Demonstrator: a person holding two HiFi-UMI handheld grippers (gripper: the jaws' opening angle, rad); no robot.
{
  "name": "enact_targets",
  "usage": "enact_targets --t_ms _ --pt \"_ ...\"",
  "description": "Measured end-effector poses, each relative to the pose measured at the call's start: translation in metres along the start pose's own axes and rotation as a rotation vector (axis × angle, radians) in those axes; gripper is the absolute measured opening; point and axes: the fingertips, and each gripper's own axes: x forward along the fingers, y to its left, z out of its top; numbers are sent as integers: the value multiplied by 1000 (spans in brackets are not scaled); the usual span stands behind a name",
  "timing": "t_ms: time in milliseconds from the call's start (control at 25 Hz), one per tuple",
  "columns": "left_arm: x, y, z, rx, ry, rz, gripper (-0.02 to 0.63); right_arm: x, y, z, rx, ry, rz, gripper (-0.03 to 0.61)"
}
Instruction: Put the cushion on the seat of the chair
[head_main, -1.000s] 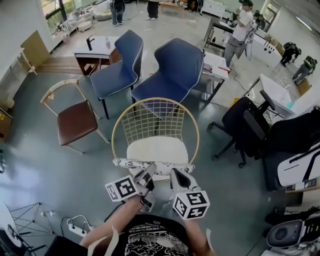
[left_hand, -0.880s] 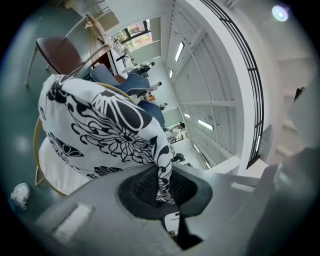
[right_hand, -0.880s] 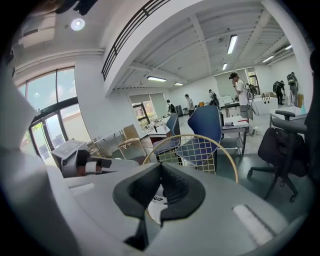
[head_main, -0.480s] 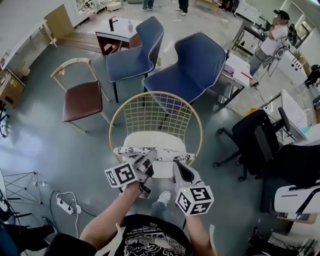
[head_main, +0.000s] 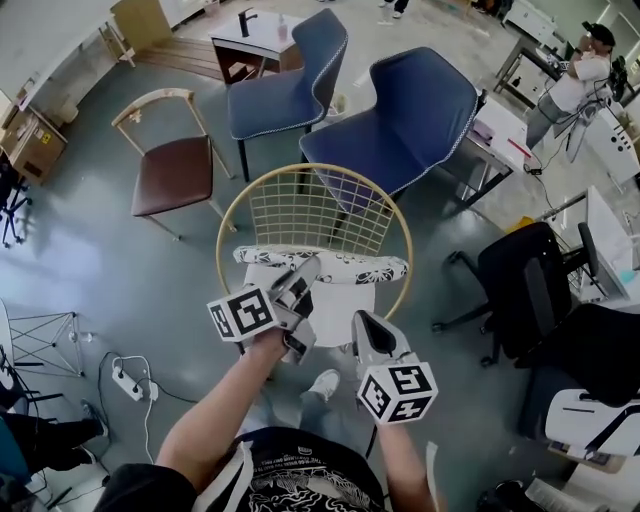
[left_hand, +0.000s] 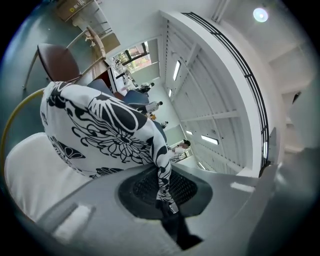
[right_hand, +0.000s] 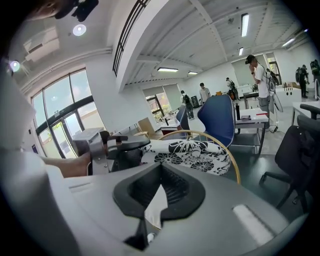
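You are pinching the cushion (left_hand: 100, 127) edge in your left gripper (left_hand: 163, 190) jaws; only the head view is showing it hanging above the chair (head_main: 300, 205) seat (head_main: 345, 310), while your right gripper (right_hand: 160, 185) jaws are sitting together, empty

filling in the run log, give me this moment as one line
left gripper: shut on cushion | right gripper: shut, empty | cushion: held over chair seat, not yet set down
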Motion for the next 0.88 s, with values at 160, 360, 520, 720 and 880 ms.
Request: enact_targets --t_ms 160,360,520,720,880 --pt "10 1 -2 21 30 -36 20 -3 -6 -16 2 30 1 -2" --pt "-5 32 -30 -12 58 -10 20 -8 -16 -49 36 82 -4 -2" --pt "-38 77 -74 -69 102 83 20 -8 -17 -74 55 118 4 -2" --pt "-70 127 -122 -145 157 177 20 1 -12 -95 46 159 30 -3" --pt "-86 164 -145 -160 203 241 21 10 -15 -113 37 198 41 -2"
